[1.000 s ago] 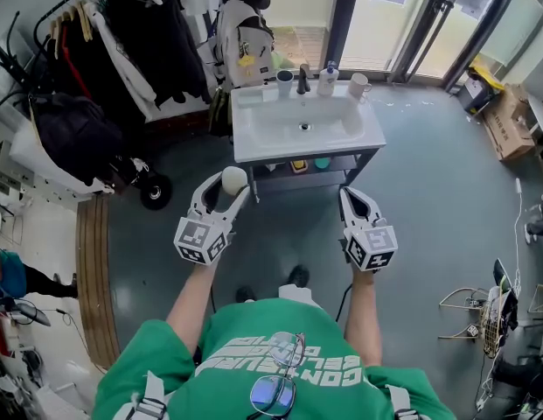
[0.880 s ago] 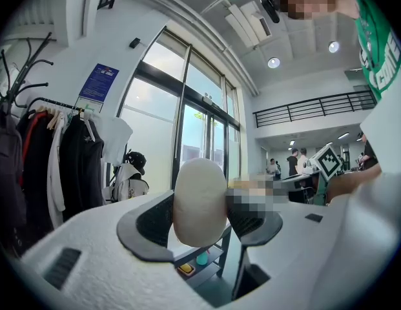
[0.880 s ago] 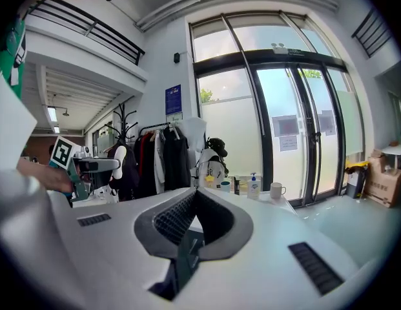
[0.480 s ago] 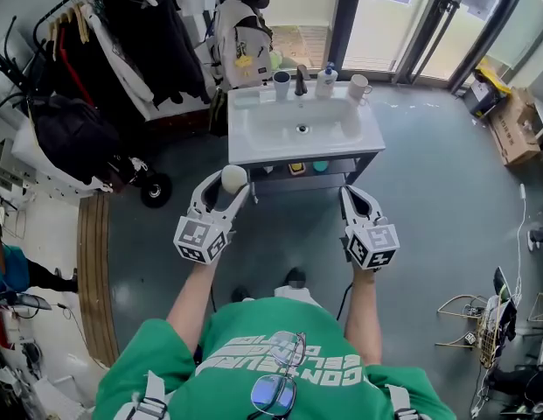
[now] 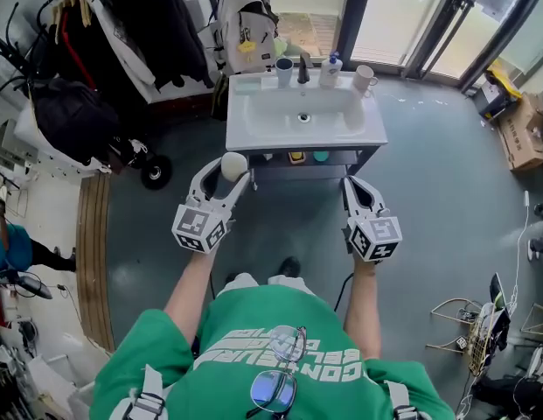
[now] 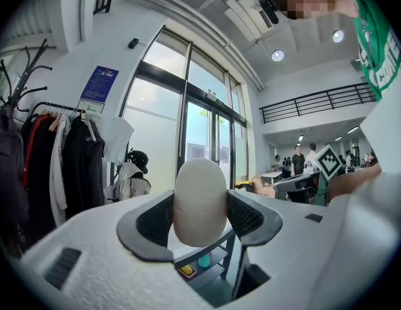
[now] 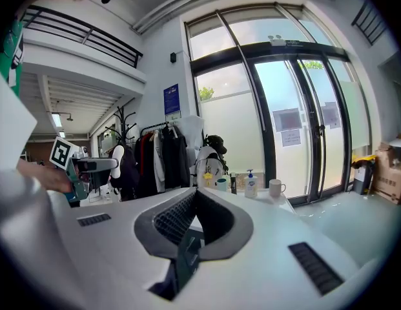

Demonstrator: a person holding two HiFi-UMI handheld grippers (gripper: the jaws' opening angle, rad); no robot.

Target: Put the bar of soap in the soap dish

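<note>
Bright daylight through glass doors (image 7: 297,108); ceiling lamps (image 6: 277,55) glare. Gripper views: fisheye bend, black vignette corners, soft foreground. Head view sharp, shadows faint.

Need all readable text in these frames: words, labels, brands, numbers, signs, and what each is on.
Nothing reads clearly enough to quote.
Green shirt: white lettering, upside down and blurred.
Blue wall sign: too small.
Papers on the glass doors: too small.
Pump bottle label: too small.
Left gripper and right gripper cubes: square marker patterns, no words.
Bar of soap: no marking visible.
</note>
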